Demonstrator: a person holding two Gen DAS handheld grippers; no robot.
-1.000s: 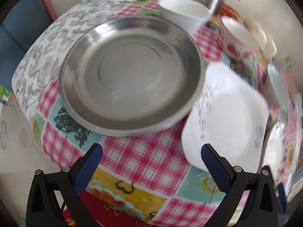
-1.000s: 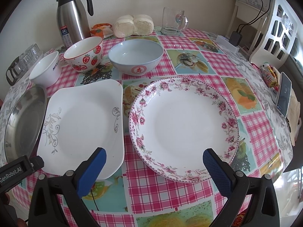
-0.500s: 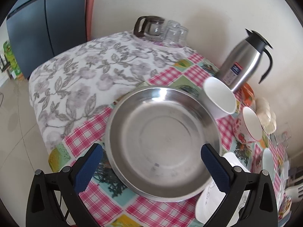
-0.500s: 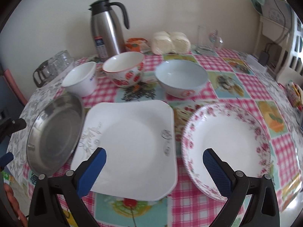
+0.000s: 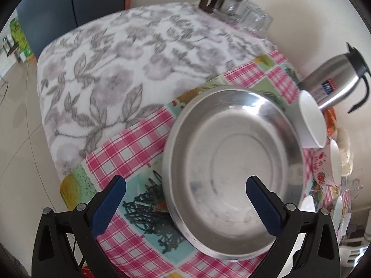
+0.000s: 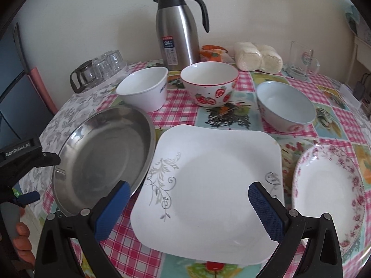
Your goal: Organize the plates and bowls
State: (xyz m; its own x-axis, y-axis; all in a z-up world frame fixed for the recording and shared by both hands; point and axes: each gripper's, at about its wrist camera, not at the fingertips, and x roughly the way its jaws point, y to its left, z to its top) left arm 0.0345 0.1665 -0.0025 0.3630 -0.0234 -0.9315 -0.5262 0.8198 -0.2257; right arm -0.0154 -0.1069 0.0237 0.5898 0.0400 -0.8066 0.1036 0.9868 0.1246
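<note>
While both my tools hang spread with nothing between their pads, the risks all sit around the steel pan (image 5: 231,173), which I take as my landmark. My left tool (image 5: 185,199) straddles the pan's near left rim, one pad over the counter (image 5: 129,153) and one over the pan's floor. That rim is thin, slick metal; I judge a shallow pinch could slip off, and the pan lies close to the counter's edge, so a skid could send it to the floor.

Right of the pan, my right tool (image 6: 186,206) hovers over the square plate (image 6: 208,180), whose left edge seems to tuck against or under the pan's rim; I cannot tell which. Lifting either could drag or chip the other.

Further right lies the floral plate (image 6: 329,192), apart from the square one.

Beyond the pan stand the white bowl (image 6: 143,88), strawberry bowl (image 6: 209,83) and blue bowl (image 6: 285,106); a wide swing with the pan could knock the nearest. Behind them the flask (image 6: 178,27) could topple.
</note>
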